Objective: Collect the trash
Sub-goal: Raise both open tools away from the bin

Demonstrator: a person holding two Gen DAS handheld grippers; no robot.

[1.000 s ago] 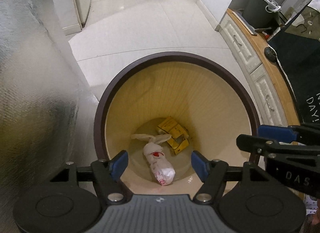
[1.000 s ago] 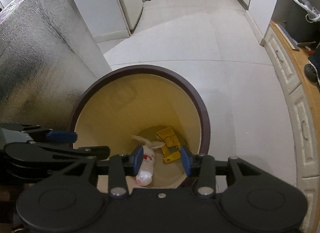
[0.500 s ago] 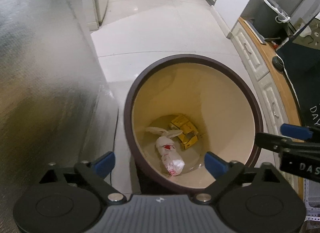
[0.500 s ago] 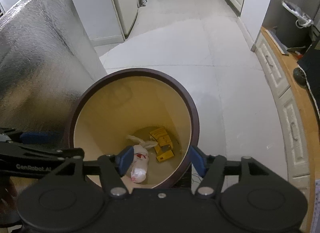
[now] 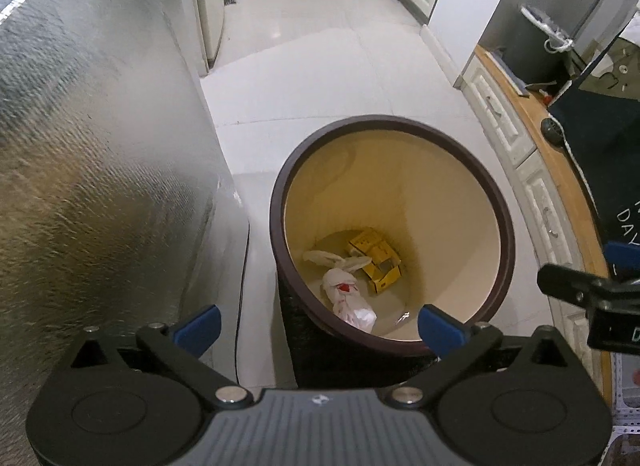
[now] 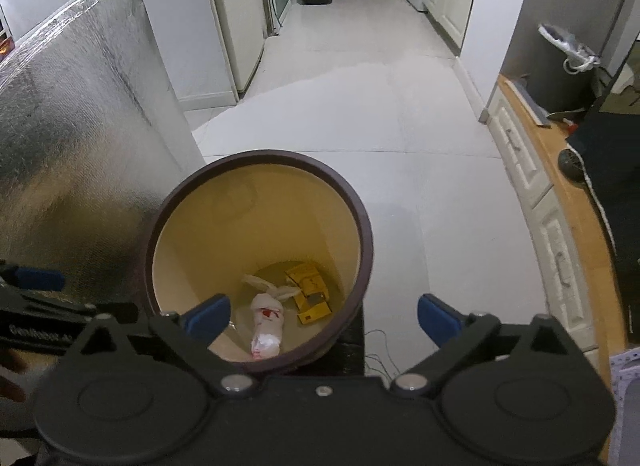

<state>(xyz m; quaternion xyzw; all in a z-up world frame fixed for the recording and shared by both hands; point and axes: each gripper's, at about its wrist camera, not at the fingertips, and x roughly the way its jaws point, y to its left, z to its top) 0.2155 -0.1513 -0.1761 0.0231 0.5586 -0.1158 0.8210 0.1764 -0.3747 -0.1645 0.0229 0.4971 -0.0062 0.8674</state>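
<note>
Trash lay at the bottom of the round bin (image 5: 496,201): a knotted white plastic bag (image 5: 348,298) with a red mark on it, and just beside it a crumpled yellow carton (image 5: 376,258), the bag's tied ears resting against the carton. From where I watched, both sat on the bin's pale floor, well below its dark brown rim, with the cream inner wall rising around them. In my right wrist view the same white plastic bag (image 6: 267,326) and yellow carton (image 6: 310,292) showed low inside the bin (image 6: 362,225).

My left gripper (image 5: 318,324) hung above the near edge of the bin, pointing steeply down. Its jaws had just been opening and stood wide, the blue pads (image 5: 198,326) far apart with nothing between them but the view down to the bin. My right gripper (image 6: 322,316) was likewise wide, its jaws also just opened, empty, one blue pad (image 6: 208,316) over the bin's mouth and the other over the floor. Each gripper showed at the edge of the other's view.

The bin stood on a pale tiled floor (image 6: 400,125). A silver foil-faced panel (image 5: 100,145) rose just beside it on the left. On the right ran a white cabinet with a wooden top (image 6: 560,185). Farther off, the floor continued down a corridor.
</note>
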